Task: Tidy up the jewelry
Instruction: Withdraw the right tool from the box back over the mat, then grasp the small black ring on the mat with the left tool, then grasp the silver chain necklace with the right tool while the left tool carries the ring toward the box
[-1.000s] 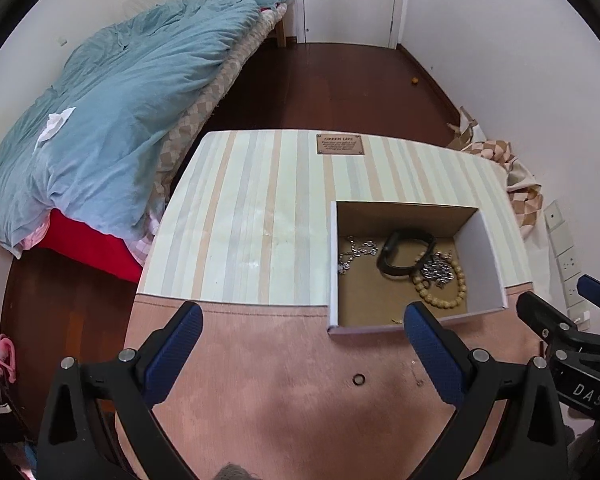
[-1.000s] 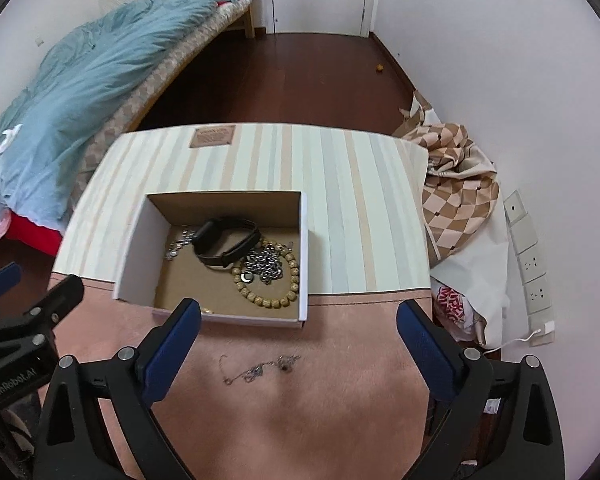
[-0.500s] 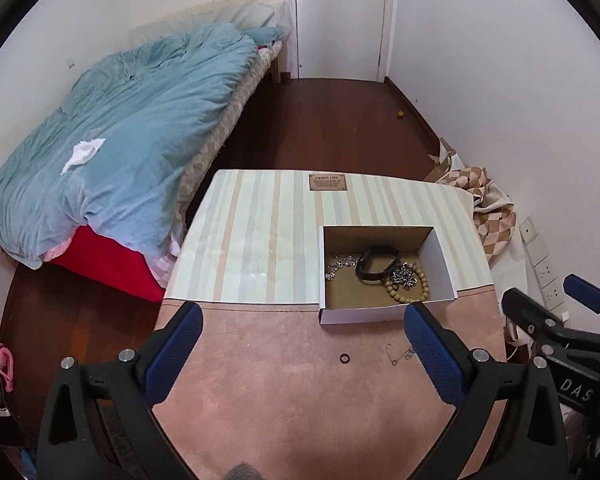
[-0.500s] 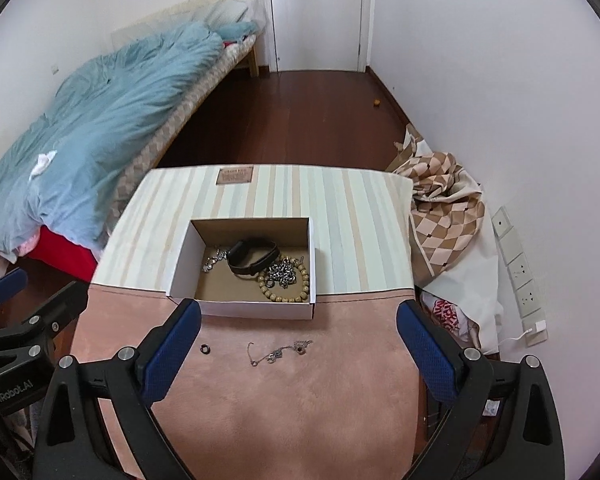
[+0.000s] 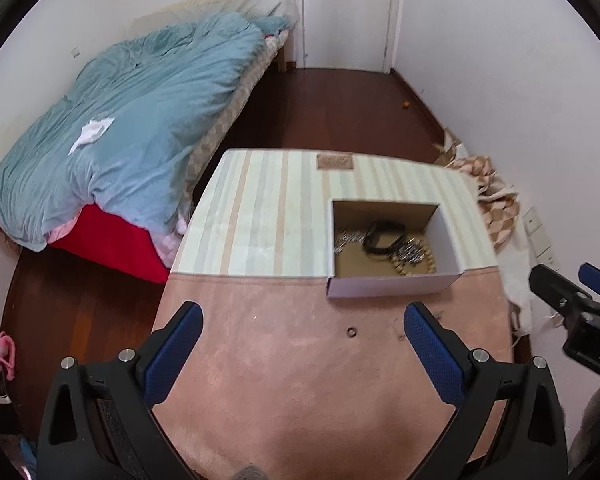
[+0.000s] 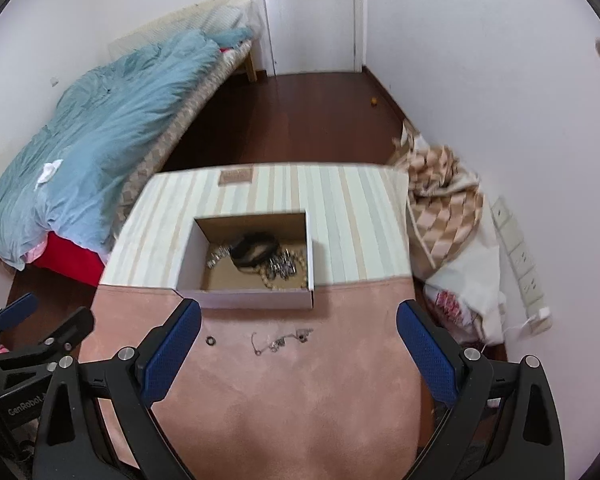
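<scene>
An open cardboard box [image 6: 260, 301] [image 5: 392, 286] sits mid-table and holds a black band [image 6: 254, 249], a wooden bead bracelet [image 5: 414, 266] and silver chains. On the pink mat in front of it lie a small dark ring [image 6: 210, 340] [image 5: 352, 332] and a thin silver chain [image 6: 280, 341]. My left gripper [image 5: 302, 350] hangs open well above the mat, short of the ring. High over the near mat, my right gripper [image 6: 298, 348] is open with nothing between its fingers.
The table [image 6: 340, 216] has a striped cloth at the back and a pink mat [image 6: 284, 400] in front. A bed with a blue duvet [image 5: 120, 120] lies left. Checkered fabric and bags [image 6: 444, 208] are heaped right, by the wall sockets. A door stands at the far end.
Both grippers have pulled back and upward from the box, so the table looks smaller and more of the room shows. The ring and chain have come into view. Both stay open.
</scene>
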`<state>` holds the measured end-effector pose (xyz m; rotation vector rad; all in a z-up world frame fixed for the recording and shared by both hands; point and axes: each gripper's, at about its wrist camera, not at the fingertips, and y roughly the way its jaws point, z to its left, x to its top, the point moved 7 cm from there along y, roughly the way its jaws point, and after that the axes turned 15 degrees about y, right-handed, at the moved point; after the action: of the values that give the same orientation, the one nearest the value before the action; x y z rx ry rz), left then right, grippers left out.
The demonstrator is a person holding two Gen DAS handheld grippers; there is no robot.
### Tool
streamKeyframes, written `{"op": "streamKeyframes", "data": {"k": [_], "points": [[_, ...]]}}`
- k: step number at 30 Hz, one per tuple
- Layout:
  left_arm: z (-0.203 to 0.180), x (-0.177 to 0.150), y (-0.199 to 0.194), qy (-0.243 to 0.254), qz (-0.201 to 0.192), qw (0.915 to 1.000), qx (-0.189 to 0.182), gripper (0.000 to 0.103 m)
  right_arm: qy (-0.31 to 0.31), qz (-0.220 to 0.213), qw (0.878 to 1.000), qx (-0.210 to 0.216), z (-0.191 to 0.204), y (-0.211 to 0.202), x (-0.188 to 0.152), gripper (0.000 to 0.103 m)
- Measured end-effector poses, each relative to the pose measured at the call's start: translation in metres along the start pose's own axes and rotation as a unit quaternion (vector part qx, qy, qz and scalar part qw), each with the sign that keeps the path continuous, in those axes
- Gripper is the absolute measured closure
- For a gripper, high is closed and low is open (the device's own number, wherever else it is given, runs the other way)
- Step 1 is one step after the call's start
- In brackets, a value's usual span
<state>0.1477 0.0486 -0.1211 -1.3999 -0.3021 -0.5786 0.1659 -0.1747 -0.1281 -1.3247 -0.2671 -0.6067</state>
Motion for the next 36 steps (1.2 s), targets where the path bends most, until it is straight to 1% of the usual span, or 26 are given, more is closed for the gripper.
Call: {"op": "streamKeyframes", "data": {"k": [3, 4, 5, 7, 9, 13, 15, 17, 18, 21, 22, 23, 25, 29, 33, 36], "points": [[-0.001, -0.012, 0.022, 0.005, 0.022, 0.9997, 0.011, 0.000, 0.021, 0.021, 1.000, -0.003, -0.017, 0.034, -0.014, 0.004], [-0.003, -0.017, 0.033, 0.008, 0.032, 0.9992, 0.020, 0.000, 0.026, 0.028, 0.999, 0.000, -0.020, 0.043, -0.018, 0.012], [-0.003, -0.021, 0.040, 0.011, 0.039, 0.9990, 0.021, 0.000, 0.035, 0.044, 0.998, 0.006, -0.026, 0.061, -0.026, 0.027], [-0.005, -0.031, 0.059, 0.015, 0.057, 0.9979, 0.029, 0.000, 0.047, 0.071, 0.996, 0.014, -0.032, 0.085, -0.038, 0.041], [-0.008, -0.040, 0.076, 0.018, 0.076, 0.9966, 0.027, 0.000, 0.058, 0.093, 0.994, 0.021, -0.038, 0.115, -0.052, 0.041], [-0.010, -0.055, 0.105, 0.019, 0.106, 0.9937, 0.031, 0.000, 0.057, 0.097, 0.993, 0.017, -0.039, 0.152, -0.067, 0.043], [-0.010, -0.062, 0.115, 0.017, 0.117, 0.9925, 0.031, 0.000, 0.055, 0.096, 0.994, 0.017, -0.038, 0.165, -0.071, 0.046], [-0.009, -0.067, 0.124, 0.017, 0.127, 0.9912, 0.033, 0.000, 0.050, 0.091, 0.995, 0.012, -0.035, 0.173, -0.072, 0.055], [-0.008, -0.070, 0.129, 0.017, 0.133, 0.9904, 0.034, 0.000, 0.046, 0.090, 0.995, 0.012, -0.033, 0.178, -0.073, 0.057], [-0.008, -0.077, 0.137, 0.014, 0.143, 0.9891, 0.033, 0.000, 0.029, 0.089, 0.996, 0.002, -0.027, 0.187, -0.078, 0.071], [-0.008, -0.078, 0.138, 0.015, 0.145, 0.9888, 0.033, 0.000, 0.022, 0.089, 0.996, -0.003, -0.026, 0.190, -0.081, 0.084], [-0.009, -0.079, 0.140, 0.017, 0.145, 0.9888, 0.033, 0.000, 0.015, 0.079, 0.997, -0.010, -0.027, 0.189, -0.080, 0.092], [-0.012, -0.078, 0.141, 0.019, 0.144, 0.9889, 0.031, 0.000, 0.016, 0.078, 0.997, -0.006, -0.028, 0.188, -0.082, 0.092], [-0.022, -0.073, 0.145, 0.016, 0.137, 0.9904, 0.011, 0.000, 0.036, 0.057, 0.998, -0.009, -0.043, 0.172, -0.075, 0.092], [-0.041, -0.069, 0.156, -0.005, 0.133, 0.9902, -0.042, 0.001, 0.070, 0.044, 0.996, -0.014, -0.067, 0.156, -0.065, 0.092], [-0.056, -0.064, 0.162, -0.005, 0.125, 0.9898, -0.068, 0.001, 0.086, 0.041, 0.995, -0.020, -0.082, 0.152, -0.063, 0.092]]}}
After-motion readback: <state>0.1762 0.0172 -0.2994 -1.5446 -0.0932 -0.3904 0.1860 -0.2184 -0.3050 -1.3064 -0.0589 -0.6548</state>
